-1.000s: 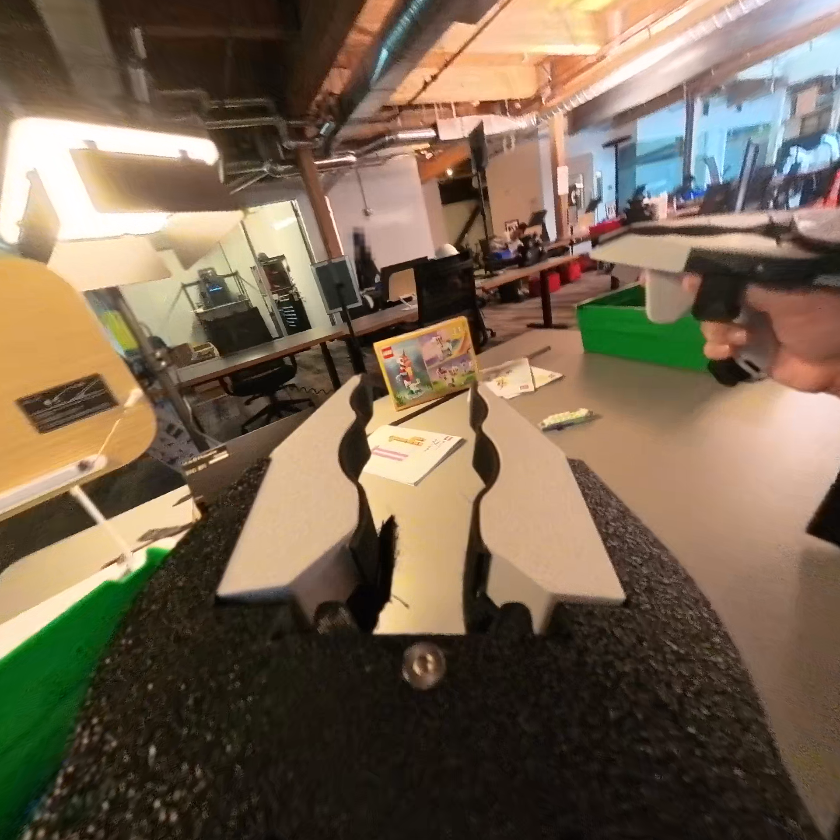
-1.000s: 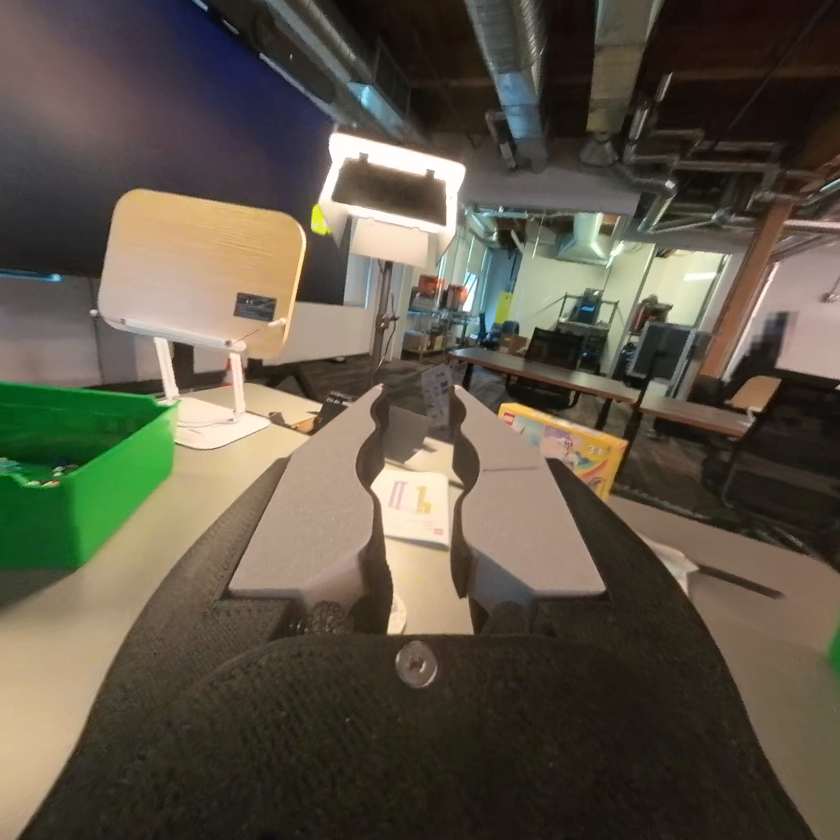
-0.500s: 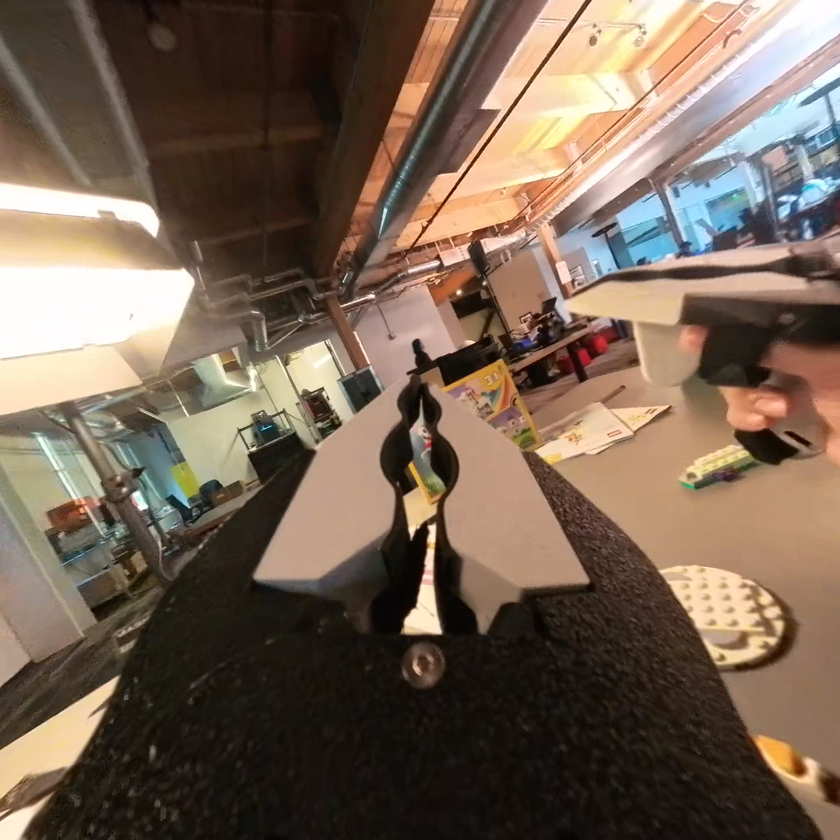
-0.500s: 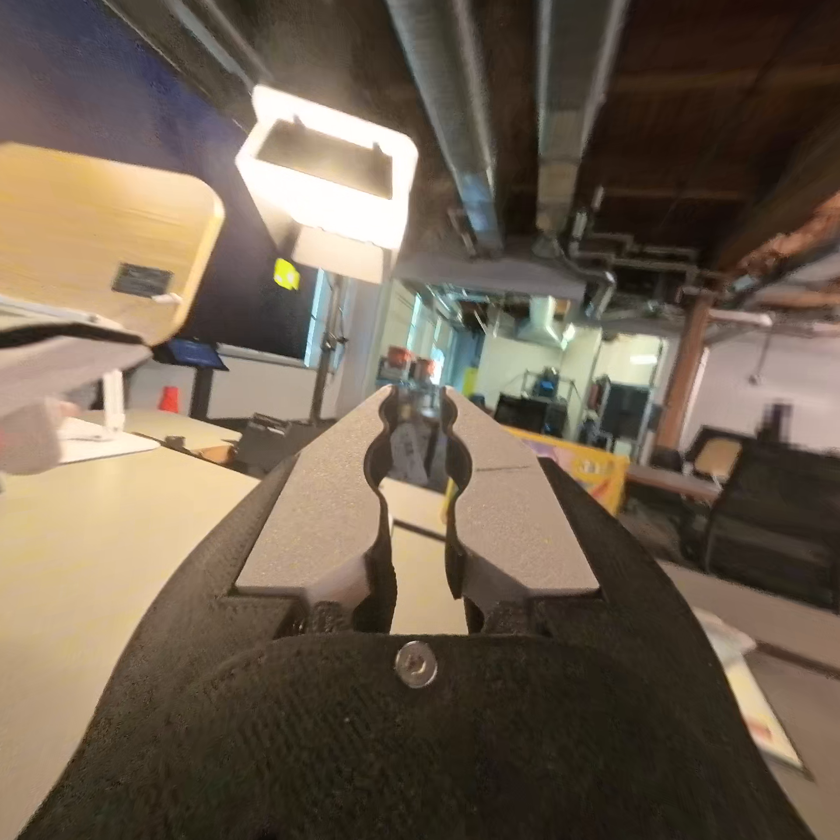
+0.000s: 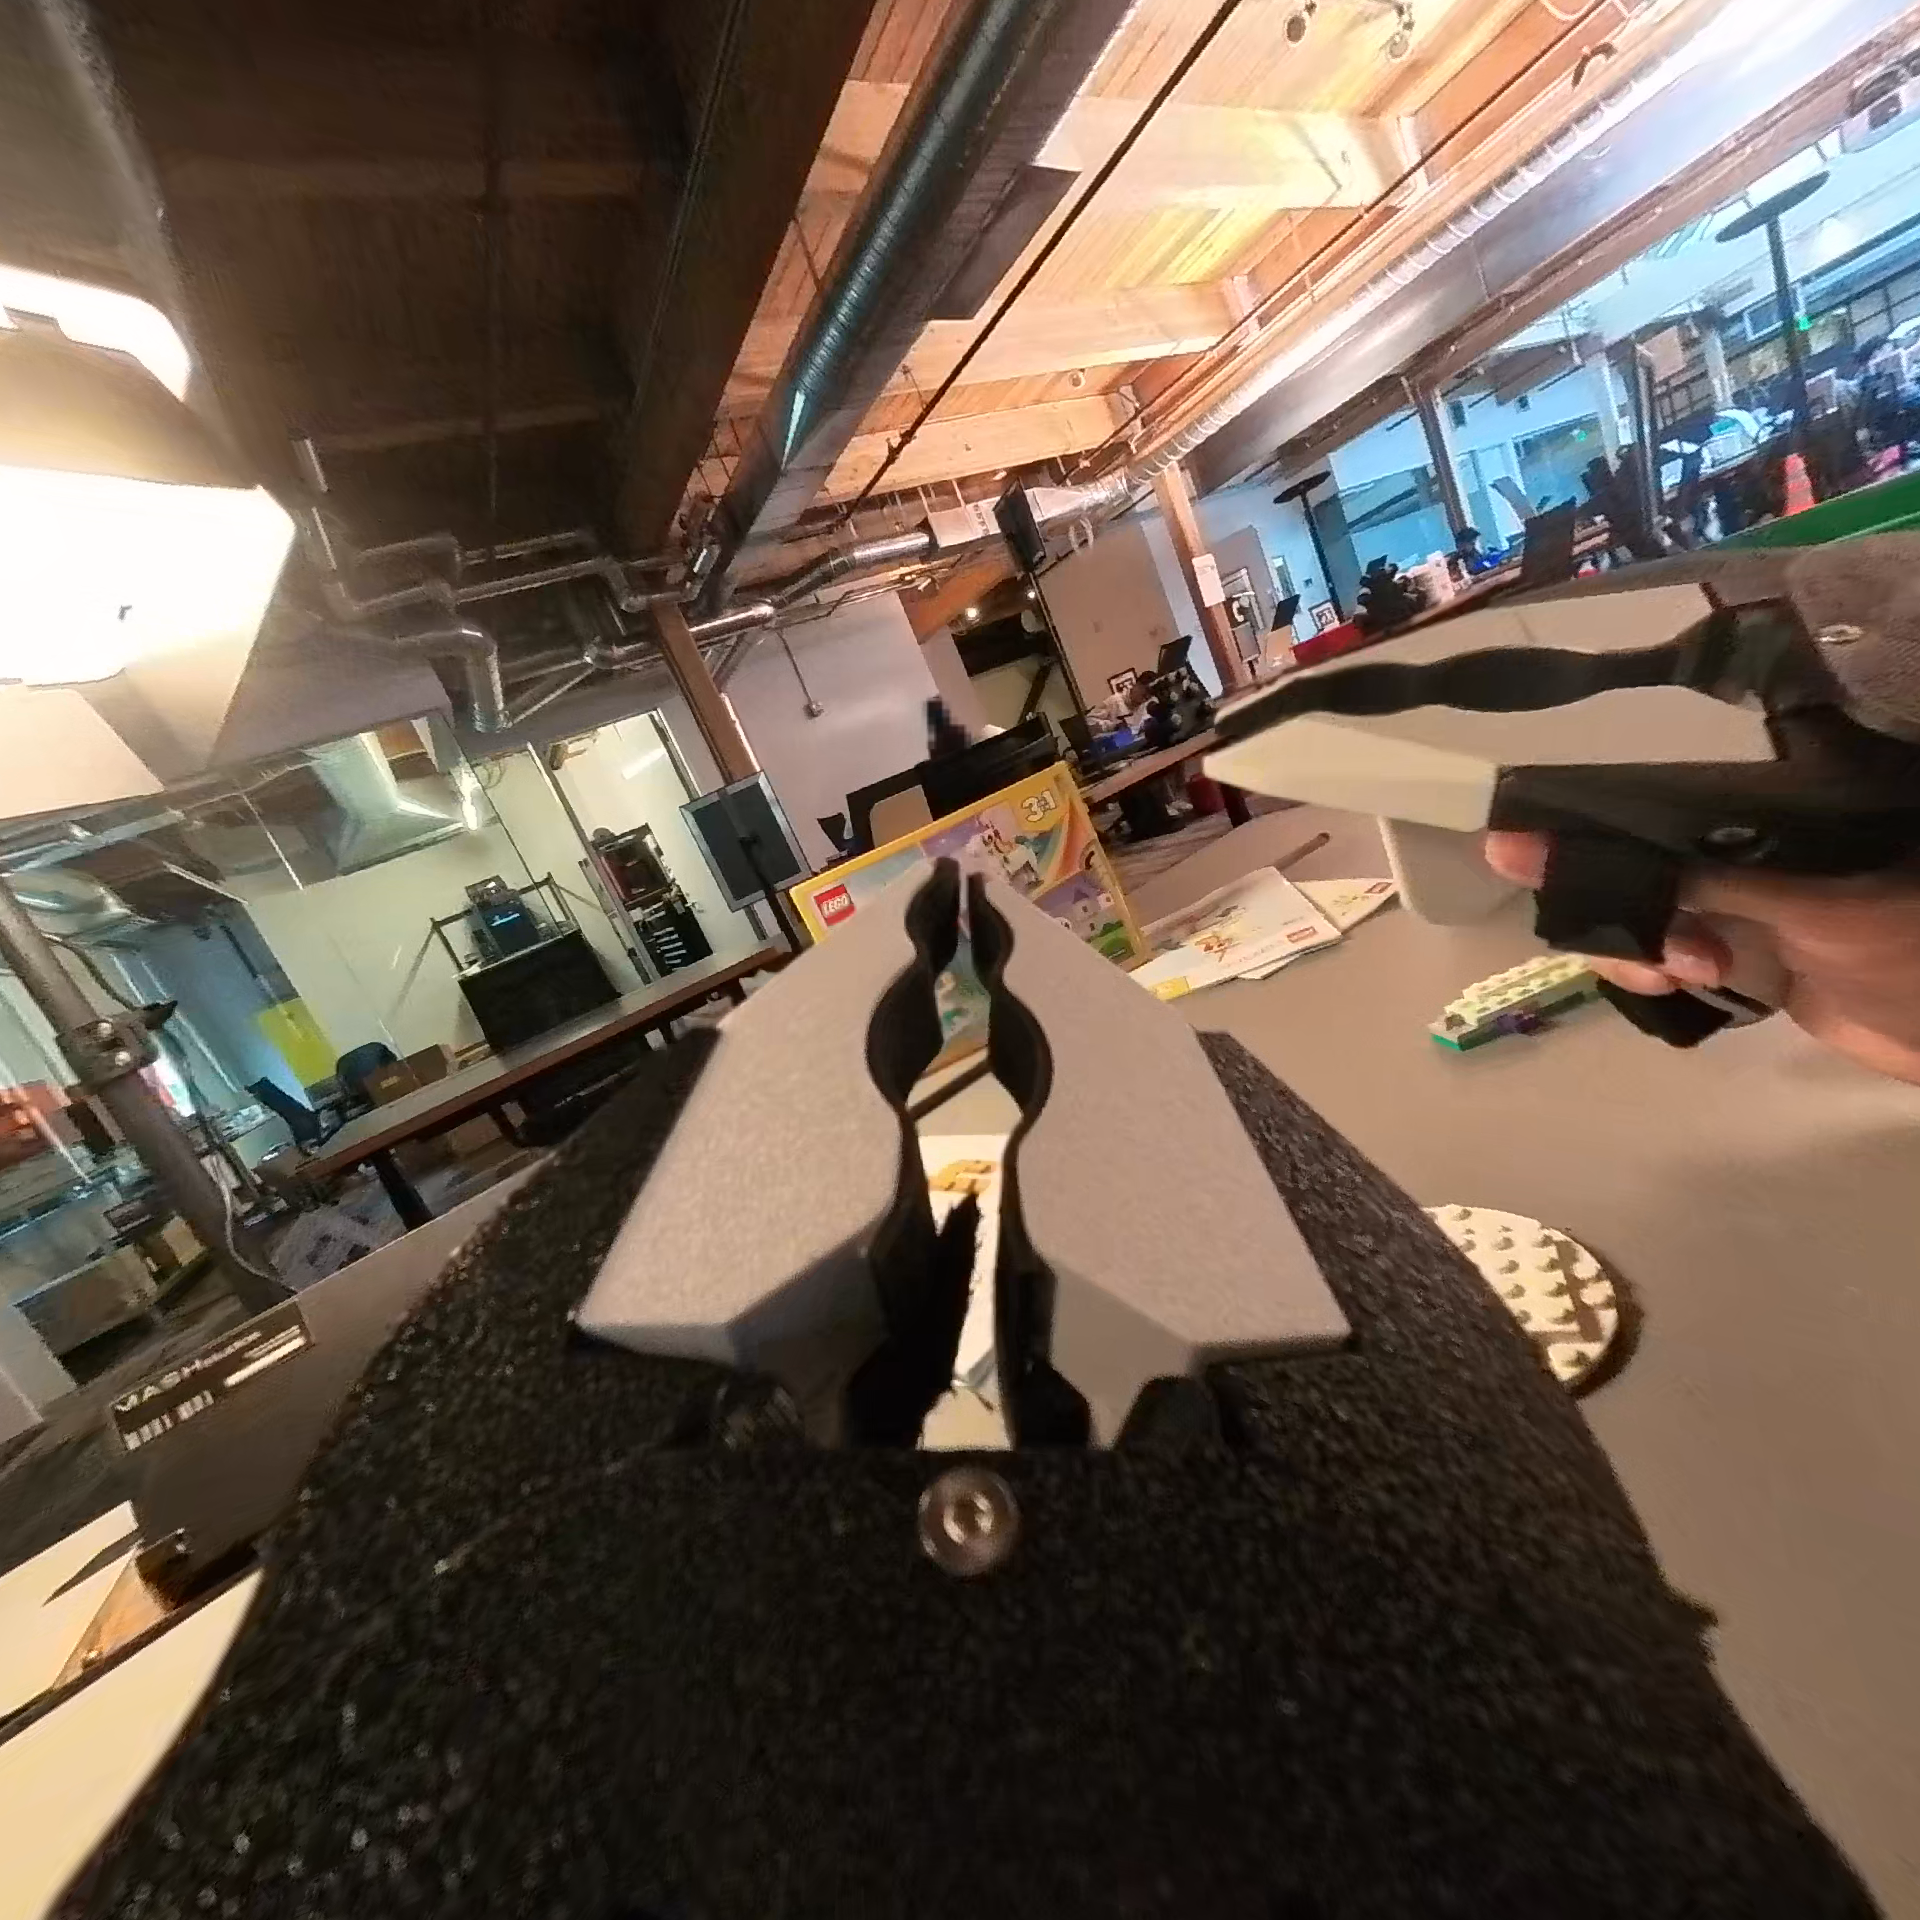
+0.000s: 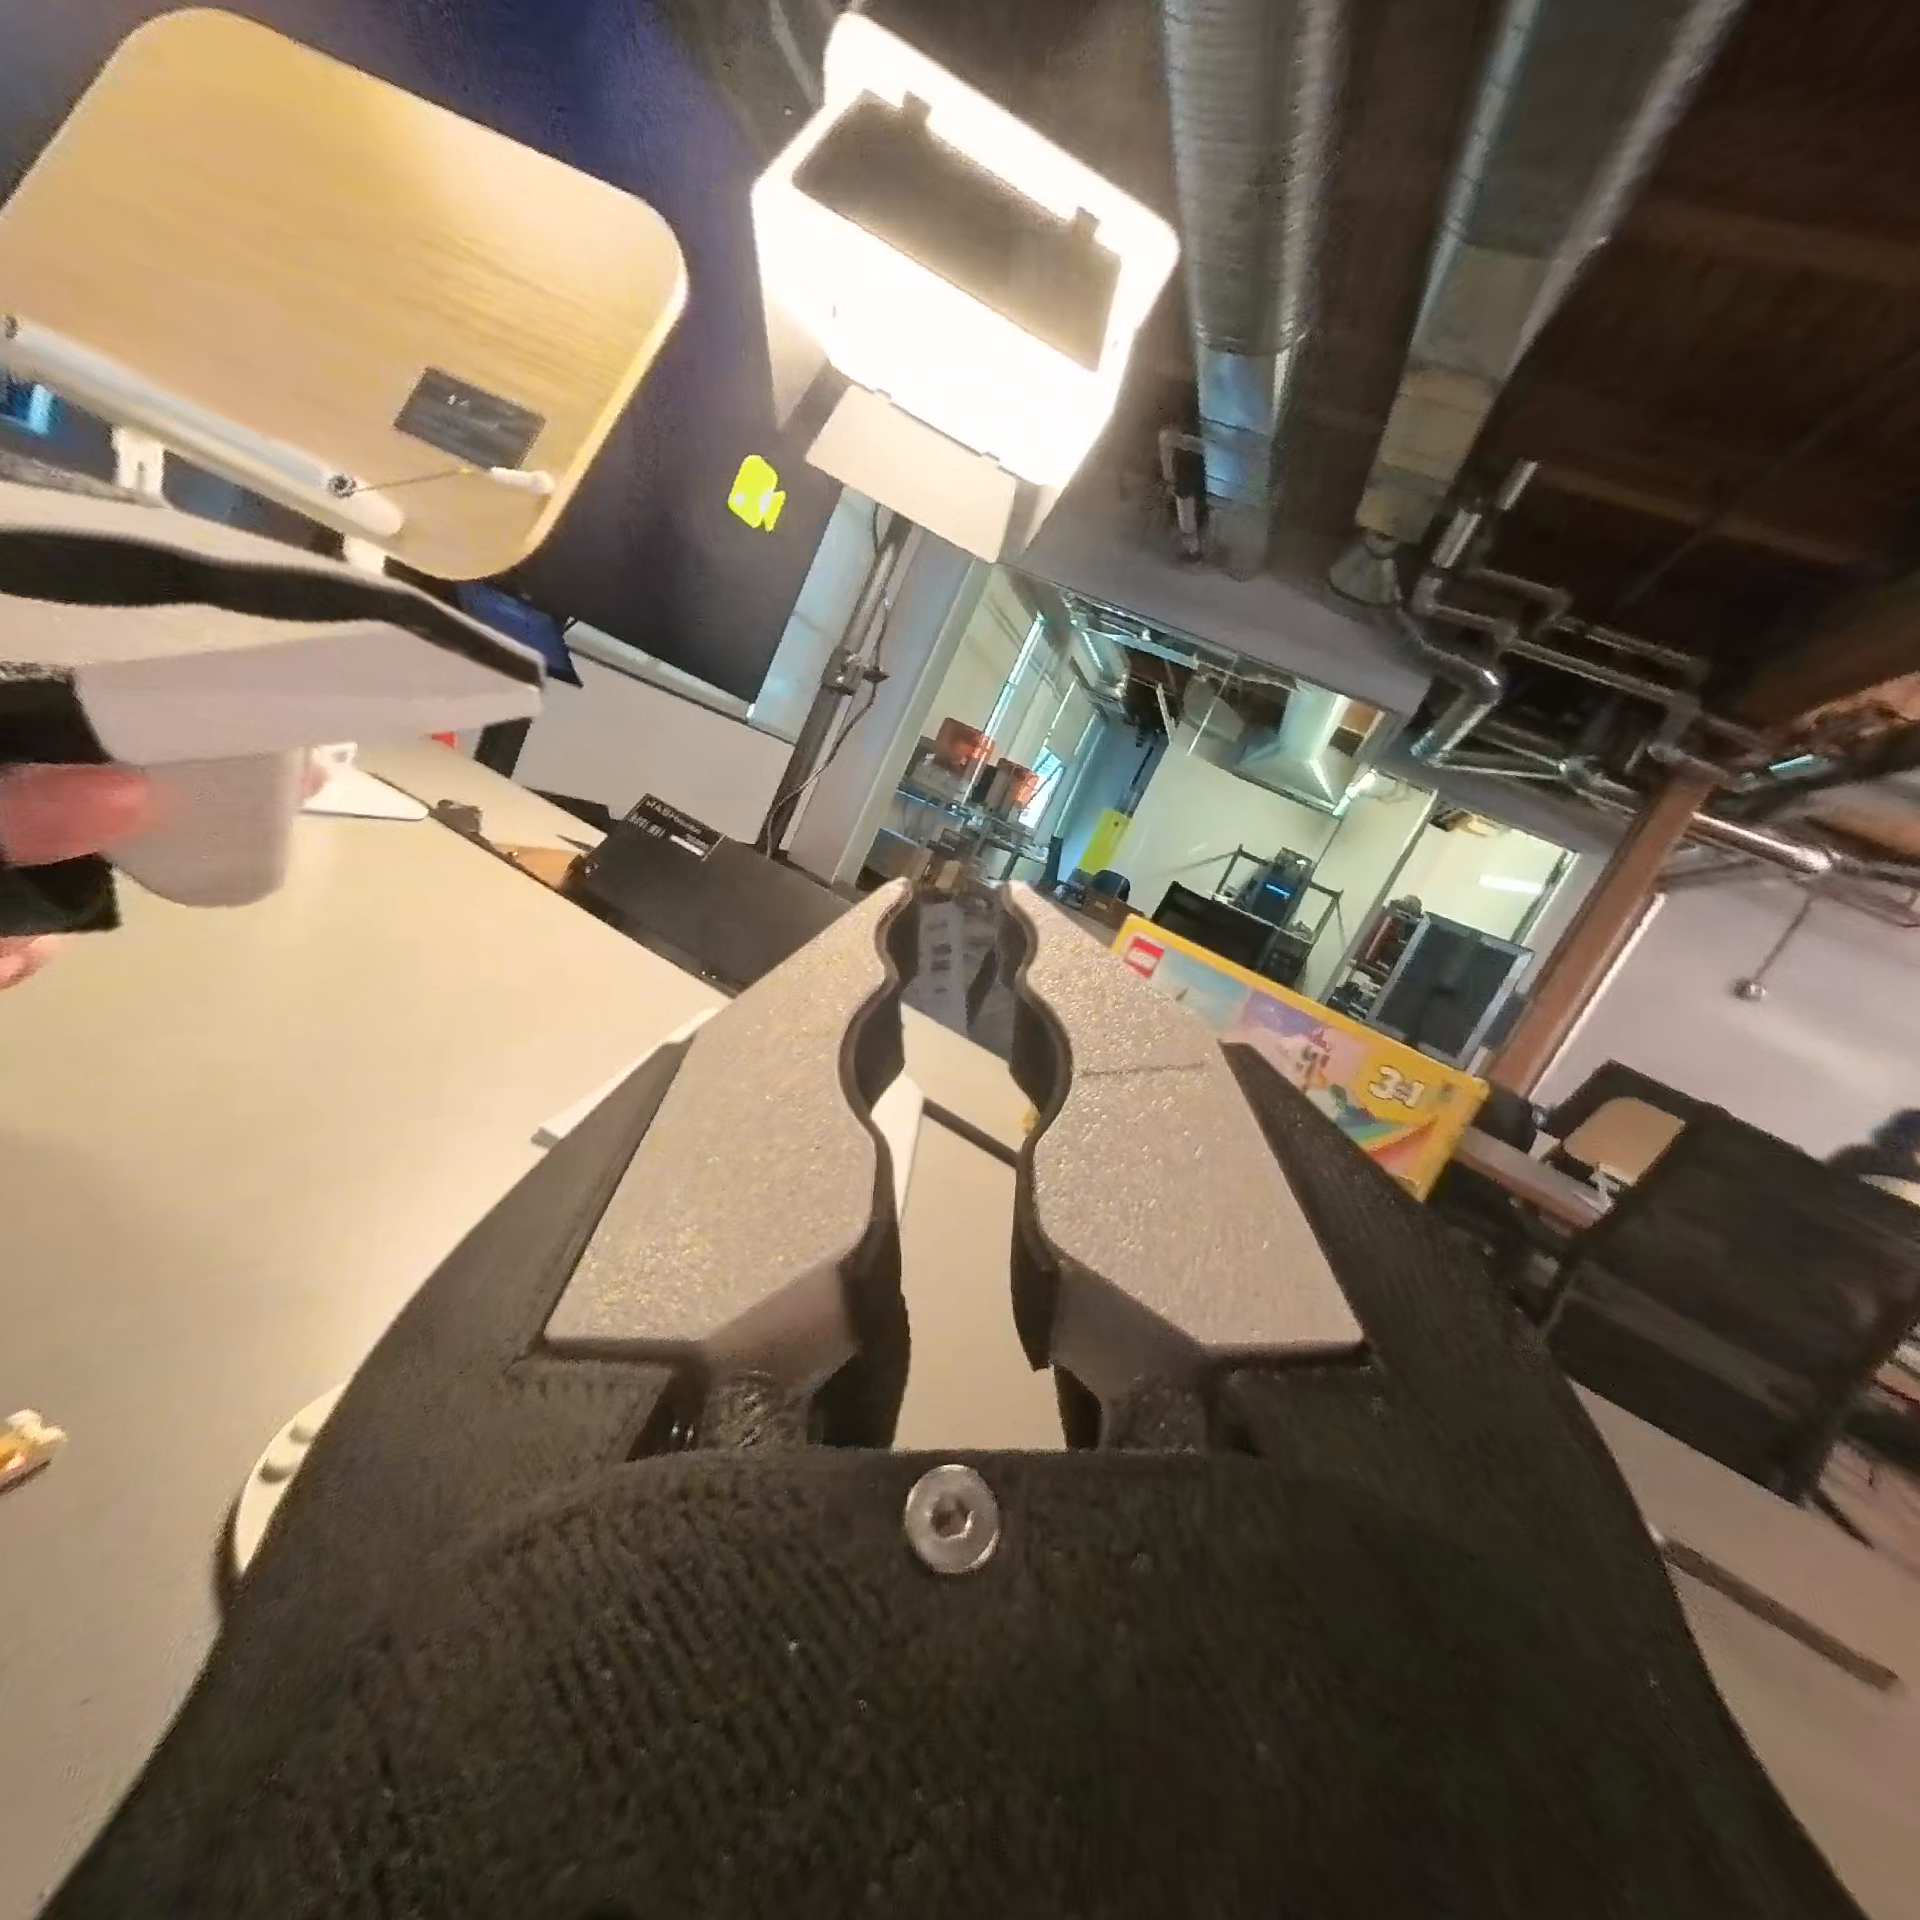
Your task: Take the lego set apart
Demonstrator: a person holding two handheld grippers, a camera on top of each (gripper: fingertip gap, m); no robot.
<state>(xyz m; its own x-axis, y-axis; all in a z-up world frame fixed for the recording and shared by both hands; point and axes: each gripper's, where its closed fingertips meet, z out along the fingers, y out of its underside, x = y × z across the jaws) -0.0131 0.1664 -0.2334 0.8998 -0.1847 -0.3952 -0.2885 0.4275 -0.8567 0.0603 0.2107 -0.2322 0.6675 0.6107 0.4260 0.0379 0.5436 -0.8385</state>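
My left gripper (image 5: pixel 958 883) is shut and empty, held above the grey table (image 5: pixel 1714 1195). My right gripper (image 6: pixel 958 894) is empty, its jaws a narrow gap apart; it also shows at the right of the left wrist view (image 5: pixel 1231 727), held in a hand. A small green, white and purple lego piece (image 5: pixel 1512 997) lies on the table under that hand. A round white studded plate (image 5: pixel 1527 1299) lies right of my left gripper and shows partly in the right wrist view (image 6: pixel 275 1475). A tiny yellow and white piece (image 6: pixel 26 1439) lies at the left edge.
A yellow lego box (image 5: pixel 1039 873) stands at the far table edge, with instruction booklets (image 5: pixel 1247 940) beside it. A wooden book stand (image 6: pixel 312 260) and a bright light panel (image 6: pixel 956 249) are at the left. The left gripper shows in the right wrist view (image 6: pixel 499 665). Tip to tip, the grippers are about 9 cm apart.
My left gripper closed from wide open and my right gripper's gap narrowed. Both views tilted upward and the green bins left view. The grippers came closer together.
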